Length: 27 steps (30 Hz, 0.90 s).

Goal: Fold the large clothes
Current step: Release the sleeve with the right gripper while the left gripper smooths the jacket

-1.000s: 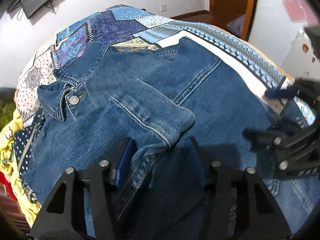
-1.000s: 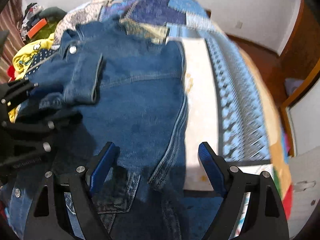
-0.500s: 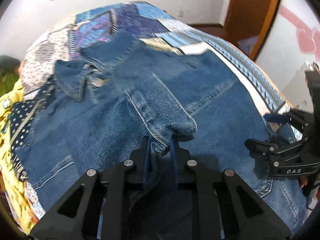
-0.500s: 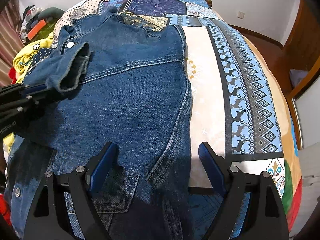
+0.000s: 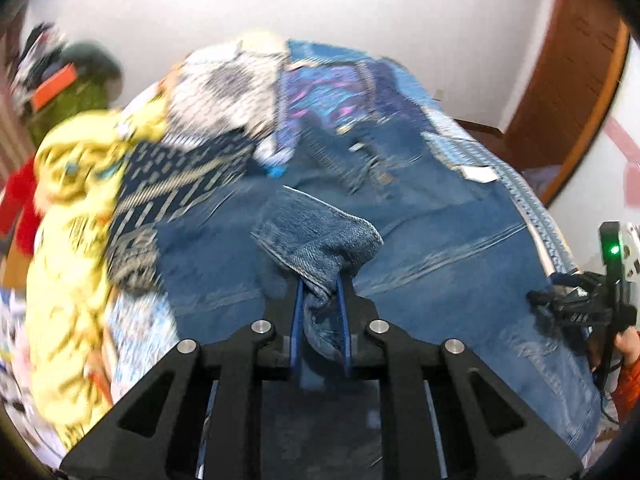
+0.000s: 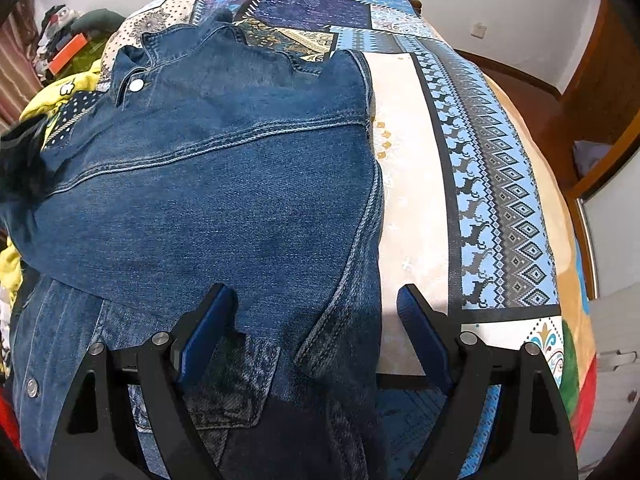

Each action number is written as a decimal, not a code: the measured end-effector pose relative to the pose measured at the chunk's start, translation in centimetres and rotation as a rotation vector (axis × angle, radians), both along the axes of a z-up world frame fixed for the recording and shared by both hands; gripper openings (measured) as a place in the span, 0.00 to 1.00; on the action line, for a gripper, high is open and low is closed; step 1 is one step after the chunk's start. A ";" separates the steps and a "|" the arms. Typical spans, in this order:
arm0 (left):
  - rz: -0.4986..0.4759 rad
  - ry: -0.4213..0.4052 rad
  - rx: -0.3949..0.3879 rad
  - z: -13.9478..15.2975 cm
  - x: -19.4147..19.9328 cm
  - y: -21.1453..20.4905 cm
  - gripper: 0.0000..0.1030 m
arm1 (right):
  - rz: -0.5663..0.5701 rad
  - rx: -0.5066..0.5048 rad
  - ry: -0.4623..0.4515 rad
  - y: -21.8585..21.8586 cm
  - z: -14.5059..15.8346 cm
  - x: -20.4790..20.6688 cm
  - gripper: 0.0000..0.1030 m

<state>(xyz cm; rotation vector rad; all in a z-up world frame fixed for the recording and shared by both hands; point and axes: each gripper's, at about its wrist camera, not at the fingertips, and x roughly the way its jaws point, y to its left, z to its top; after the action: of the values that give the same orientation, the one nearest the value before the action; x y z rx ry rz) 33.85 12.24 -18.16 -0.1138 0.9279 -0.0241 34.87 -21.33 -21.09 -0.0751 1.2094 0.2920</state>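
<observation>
A blue denim jacket [image 6: 224, 200] lies back side up on a patchwork bedspread [image 6: 492, 184], collar at the far end. In the left wrist view my left gripper [image 5: 319, 286] is shut on the jacket's sleeve cuff [image 5: 320, 236], lifted above the jacket's body [image 5: 440, 264] and carried toward the left side. My right gripper [image 6: 316, 300] hovers open over the jacket's lower right hem, with denim below its jaws but nothing pinched. The right gripper also shows at the right edge of the left wrist view [image 5: 576, 304], held by a hand.
A yellow garment [image 5: 76, 248] and a dark patterned cloth [image 5: 176, 184] are heaped along the bed's left side. A red item [image 5: 18, 208] lies beyond them. A wooden door frame [image 6: 592, 92] stands to the right of the bed.
My left gripper closed on the sleeve cuff, then lifted it and swung it left while rolling. The sleeve has left its folded place on the jacket's back. The right gripper stayed still.
</observation>
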 end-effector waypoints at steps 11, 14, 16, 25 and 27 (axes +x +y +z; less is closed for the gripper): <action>0.099 0.075 -0.143 -5.1 -4.4 4.5 0.14 | 0.025 -0.064 -0.080 1.3 2.6 -1.6 0.80; 0.133 0.102 -0.104 -6.2 -4.8 5.2 0.14 | 0.036 -0.072 -0.102 1.9 3.4 -2.2 0.80; 0.135 0.124 -0.150 -7.1 -5.3 6.0 0.14 | 0.043 -0.067 -0.112 2.2 3.8 -2.6 0.80; 0.160 0.156 0.006 -6.3 -8.0 7.3 0.14 | 0.067 -0.109 -0.133 3.2 4.2 -4.2 0.80; 0.164 0.143 0.007 -5.3 -8.6 7.8 0.14 | 0.065 -0.117 -0.148 3.3 4.5 -4.7 0.80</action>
<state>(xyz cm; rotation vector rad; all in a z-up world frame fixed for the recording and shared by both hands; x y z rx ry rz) 25.23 20.05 -23.47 -0.1863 1.0586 0.1407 30.21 -18.02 -16.54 -0.2345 1.0772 0.2675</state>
